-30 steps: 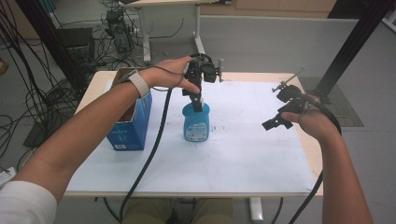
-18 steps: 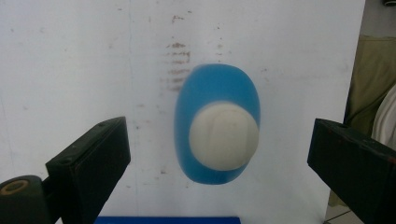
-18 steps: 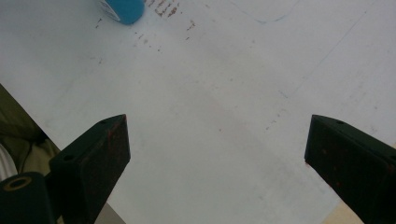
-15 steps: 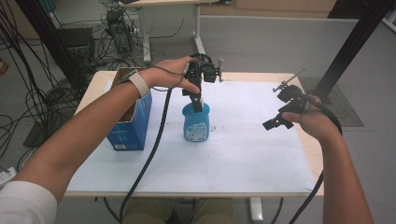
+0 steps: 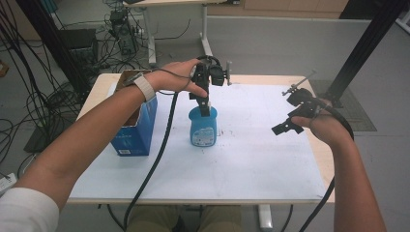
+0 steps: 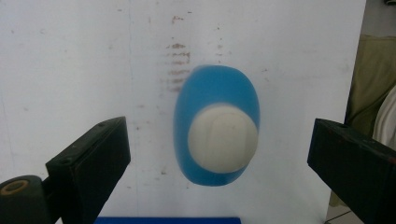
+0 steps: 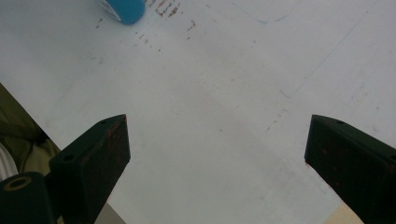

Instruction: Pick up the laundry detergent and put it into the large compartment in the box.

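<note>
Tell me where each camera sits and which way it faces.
High view: above the person's side, looking forward and down at the table; both forearms, left claw, right claw.
Left gripper view: on the left claw, straight down onto the blue bottle; open jaws.
Right gripper view: on the right claw, down at white tabletop; open jaws.
Shared: the blue bottle in all three.

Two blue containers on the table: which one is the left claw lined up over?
The blue bottle with the white cap, standing mid-table. The left claw hangs right above it, jaws open. The blue box stands apart beside it, under the forearm.
</note>
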